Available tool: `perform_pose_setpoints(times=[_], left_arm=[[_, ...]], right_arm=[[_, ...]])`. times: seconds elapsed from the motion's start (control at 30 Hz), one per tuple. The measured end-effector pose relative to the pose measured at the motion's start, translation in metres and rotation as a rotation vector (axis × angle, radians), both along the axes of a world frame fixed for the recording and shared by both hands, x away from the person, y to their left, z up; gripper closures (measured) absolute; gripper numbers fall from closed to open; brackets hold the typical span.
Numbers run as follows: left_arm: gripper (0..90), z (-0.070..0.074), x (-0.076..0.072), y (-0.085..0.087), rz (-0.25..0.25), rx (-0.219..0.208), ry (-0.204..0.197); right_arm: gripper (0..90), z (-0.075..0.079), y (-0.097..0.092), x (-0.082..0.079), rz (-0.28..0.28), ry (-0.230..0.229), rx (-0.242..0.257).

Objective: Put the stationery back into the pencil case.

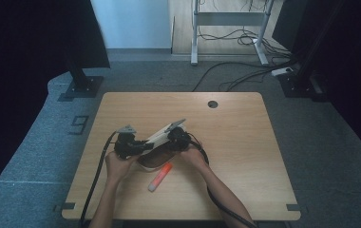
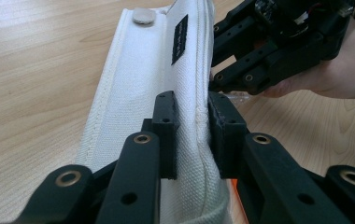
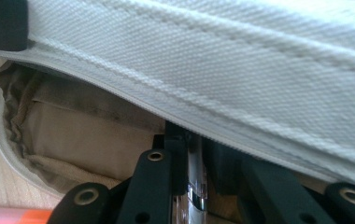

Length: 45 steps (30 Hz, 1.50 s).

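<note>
Two forearms are coming in from the bottom of the high view, each hand holding one gripper. One orange-and-white marker (image 1: 160, 176) is lying on the worktop (image 1: 245, 156) just in front of them, pointing diagonally. One white canvas pouch (image 1: 156, 142) is sitting mid-worktop, its long axis running from lower left to upper right, mouth gaping toward the person. One left gripper (image 1: 138, 147) is clamping the pouch's seam edge tightly. One right gripper (image 1: 171, 137) is pinching a metal zipper pull (image 3: 195, 186) at the pouch's rim, jaws nearly closed.
</note>
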<state>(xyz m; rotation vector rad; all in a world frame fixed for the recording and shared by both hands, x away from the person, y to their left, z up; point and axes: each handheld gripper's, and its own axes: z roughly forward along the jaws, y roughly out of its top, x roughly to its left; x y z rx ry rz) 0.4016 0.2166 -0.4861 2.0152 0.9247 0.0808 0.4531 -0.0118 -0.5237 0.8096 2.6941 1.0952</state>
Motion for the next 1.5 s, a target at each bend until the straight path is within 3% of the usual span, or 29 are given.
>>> perform_pose_setpoints(times=[0.07, 0.23, 0.43, 0.9, 1.17, 1.5], left_arm=[[74.7, 0.000, 0.000, 0.000, 0.000, -0.001, 0.000], [74.6, 0.000, 0.000, 0.000, 0.000, -0.003, 0.001], [74.5, 0.000, 0.000, 0.000, -0.001, -0.003, 0.003], [74.4, -0.001, 0.001, 0.000, -0.003, -0.001, 0.006], [74.4, -0.001, 0.001, 0.000, -0.003, -0.001, 0.007], [74.4, -0.001, 0.001, 0.000, -0.005, 0.000, 0.008]], right_arm=[[76.8, -0.001, 0.000, 0.000, 0.003, 0.003, 0.006], [65.6, 0.004, -0.004, -0.003, 0.006, -0.001, 0.003], [62.6, 0.010, -0.019, -0.008, -0.011, 0.008, 0.021], [62.6, 0.013, -0.056, -0.033, -0.008, 0.026, 0.022], [63.8, 0.004, -0.073, -0.047, -0.008, 0.038, 0.026], [74.3, -0.009, -0.076, -0.050, -0.009, 0.067, -0.002]])
